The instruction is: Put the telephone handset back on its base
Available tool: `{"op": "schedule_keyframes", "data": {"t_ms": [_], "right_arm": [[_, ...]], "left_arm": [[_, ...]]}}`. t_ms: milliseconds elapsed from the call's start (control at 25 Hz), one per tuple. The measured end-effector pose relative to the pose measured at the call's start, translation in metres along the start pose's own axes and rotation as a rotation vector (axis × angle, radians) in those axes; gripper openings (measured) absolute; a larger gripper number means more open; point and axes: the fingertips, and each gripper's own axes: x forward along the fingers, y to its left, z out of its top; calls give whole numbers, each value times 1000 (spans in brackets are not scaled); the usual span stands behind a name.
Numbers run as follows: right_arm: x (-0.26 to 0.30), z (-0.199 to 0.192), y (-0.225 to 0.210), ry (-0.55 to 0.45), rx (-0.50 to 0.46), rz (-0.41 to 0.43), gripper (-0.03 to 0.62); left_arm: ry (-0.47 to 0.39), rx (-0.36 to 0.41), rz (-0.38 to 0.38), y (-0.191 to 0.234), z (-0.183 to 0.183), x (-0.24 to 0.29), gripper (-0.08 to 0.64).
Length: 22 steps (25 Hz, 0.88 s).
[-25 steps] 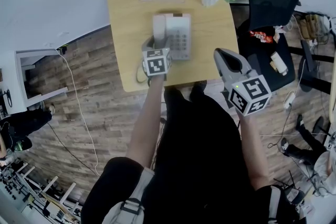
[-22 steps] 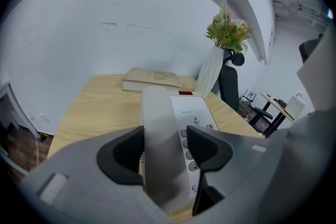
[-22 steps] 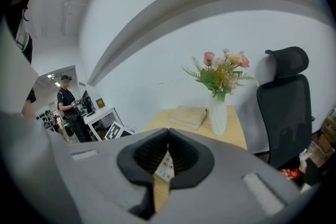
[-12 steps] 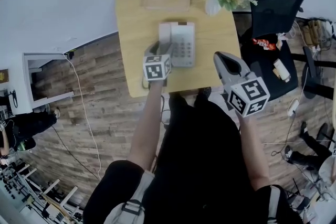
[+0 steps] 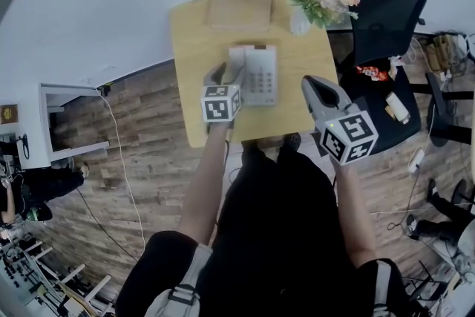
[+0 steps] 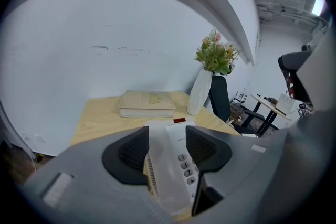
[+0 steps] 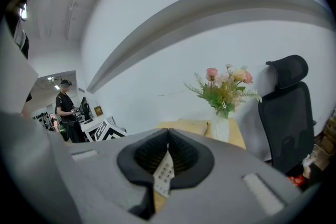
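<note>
The left gripper (image 6: 167, 147), jaws just narrowed slightly, is held wide, empty; the right gripper (image 7: 167, 152) is closed, empty; the handset (image 5: 237, 63) could be clipped off its base (image 5: 261, 76).

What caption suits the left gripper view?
Left gripper, jaws open though just narrowing, handset between them ungripped on its base; book and vase behind.

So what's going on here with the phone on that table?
A person stands at a wooden table with a two-jaw gripper in each hand. The handset lies on the left side of the telephone base, beside the keypad, so it looks already put back. The left gripper hovers just over it. Its jaws are open and have just been closing a little, and the handset shows between them untouched by the pads. The right gripper is shut and empty, off to the right.
</note>
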Motion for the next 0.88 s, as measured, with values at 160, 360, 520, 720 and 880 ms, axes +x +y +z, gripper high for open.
{"op": "schedule_keyframes", "data": {"t_ms": [160, 360, 520, 720, 880], "right_arm": [[4, 10, -2, -23, 3, -24, 3], [10, 19, 4, -48, -3, -25, 3], [15, 26, 11, -68, 14, -14, 3], [22, 36, 16, -94, 25, -13, 3], [26, 43, 23, -119, 36, 4, 3]], "left_arm": [[-24, 71, -34, -10, 17, -8, 214], [-76, 136, -85, -23, 40, -22, 189], [-135, 180, -123, -30, 65, -39, 163], [-210, 177, -172, -27, 95, -65, 134], [-261, 160, -211, -23, 113, -85, 120]]}}
